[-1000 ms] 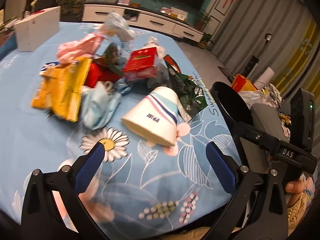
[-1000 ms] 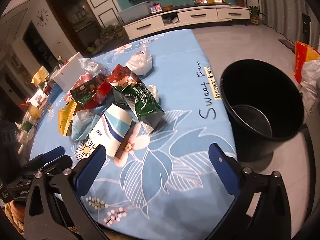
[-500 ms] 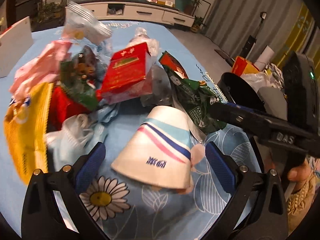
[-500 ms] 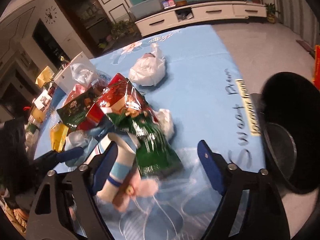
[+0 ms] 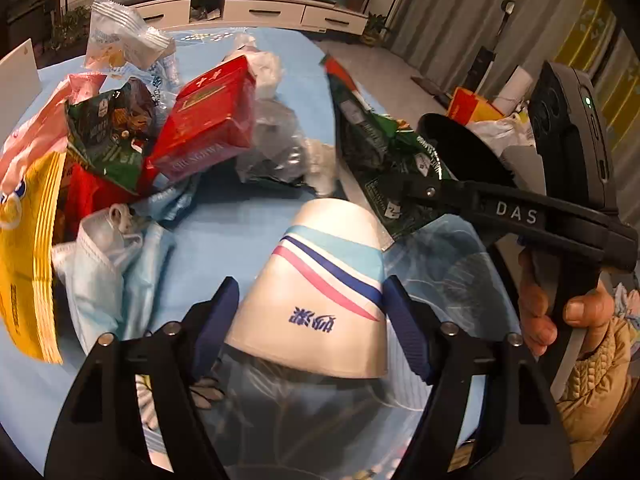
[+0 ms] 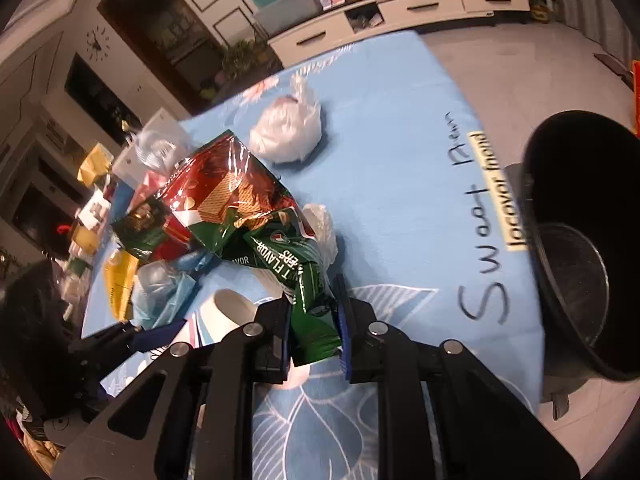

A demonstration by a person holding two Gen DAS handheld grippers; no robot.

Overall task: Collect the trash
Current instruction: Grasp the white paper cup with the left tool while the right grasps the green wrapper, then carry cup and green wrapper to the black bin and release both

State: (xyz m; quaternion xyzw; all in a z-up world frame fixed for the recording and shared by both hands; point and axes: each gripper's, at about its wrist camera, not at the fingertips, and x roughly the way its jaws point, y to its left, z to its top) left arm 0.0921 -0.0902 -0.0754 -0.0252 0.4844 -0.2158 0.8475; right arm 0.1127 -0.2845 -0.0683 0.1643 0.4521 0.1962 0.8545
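Two grasps are closing at once. The left gripper (image 5: 310, 320), jaws just narrowed, straddles the tipped paper cup (image 5: 320, 292) on the blue tablecloth (image 6: 400, 128), pads at its sides. The right gripper (image 6: 312, 328), just closed, pinches the green wrapper (image 6: 308, 292). Next, judged: lift both clear to the black bin (image 6: 580, 240). Neighbouring wrappers, a red box (image 5: 204, 120) and a mask (image 5: 108, 256) crowd the cup.
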